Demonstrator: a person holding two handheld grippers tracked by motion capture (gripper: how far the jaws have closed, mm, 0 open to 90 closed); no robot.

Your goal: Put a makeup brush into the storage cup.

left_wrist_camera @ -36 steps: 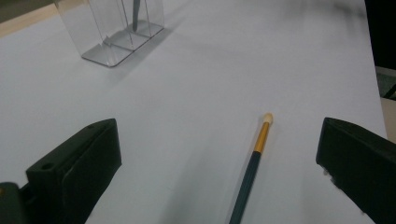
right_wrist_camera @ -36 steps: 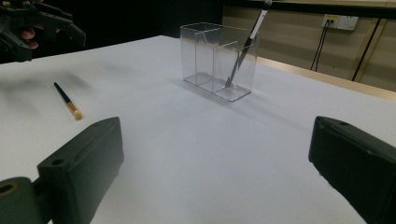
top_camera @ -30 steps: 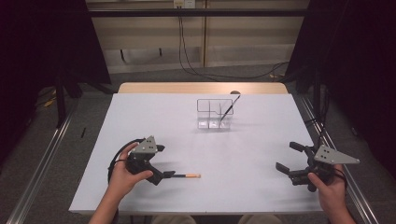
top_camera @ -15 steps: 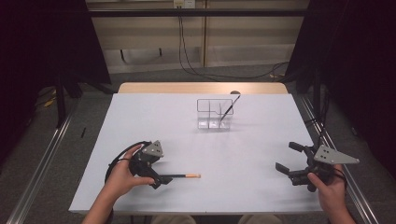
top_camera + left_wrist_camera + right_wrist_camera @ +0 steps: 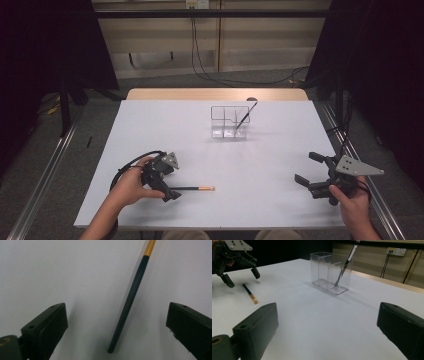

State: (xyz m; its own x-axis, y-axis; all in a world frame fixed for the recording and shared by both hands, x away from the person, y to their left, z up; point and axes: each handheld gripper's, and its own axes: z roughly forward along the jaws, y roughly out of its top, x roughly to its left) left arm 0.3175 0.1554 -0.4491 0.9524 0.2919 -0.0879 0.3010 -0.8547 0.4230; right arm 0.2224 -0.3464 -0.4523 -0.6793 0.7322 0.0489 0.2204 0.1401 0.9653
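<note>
A thin dark stick with an orange tip (image 5: pixel 192 188) lies flat on the white table near the front left. My left gripper (image 5: pixel 169 191) points down over the stick's dark end (image 5: pixel 127 305). Its jaws stand on either side of the shaft and have just been closing, but the pads (image 5: pixel 56 320) are still clear of it, so the left gripper (image 5: pixel 116 308) is open. My right gripper (image 5: pixel 306 167) rests open at the front right with nothing between its fingers (image 5: pixel 327 307). The right gripper view shows the left gripper (image 5: pixel 243 280) beside the stick (image 5: pixel 249 293).
A clear divided container (image 5: pixel 230 122) stands at the middle back of the table, with a dark pen (image 5: pixel 246 117) leaning in its right compartment; it appears again in the right gripper view (image 5: pixel 329 272). The white table sheet (image 5: pixel 260 165) ends near both hands at the front edge.
The left gripper has tipped down and shifted slightly right over the stick's dark end. The right gripper, the stick and the container have stayed put.
</note>
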